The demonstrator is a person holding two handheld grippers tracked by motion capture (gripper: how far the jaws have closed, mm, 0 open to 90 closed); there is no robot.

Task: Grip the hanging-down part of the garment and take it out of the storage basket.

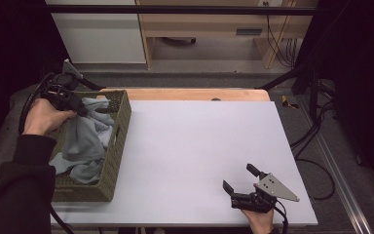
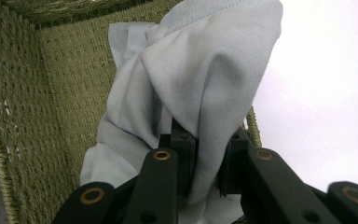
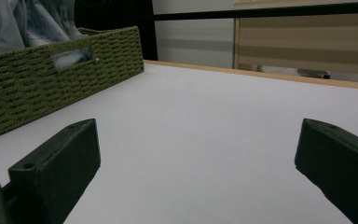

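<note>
One white table (image 1: 195,156) bears a woven basket (image 1: 119,141).

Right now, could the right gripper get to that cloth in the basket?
Probably yes. The right gripper sits open at the table's near edge, with bare tabletop between it and the basket. The basket wall is low, so it must come over the rim. The left gripper already pinches the cloth.
</note>
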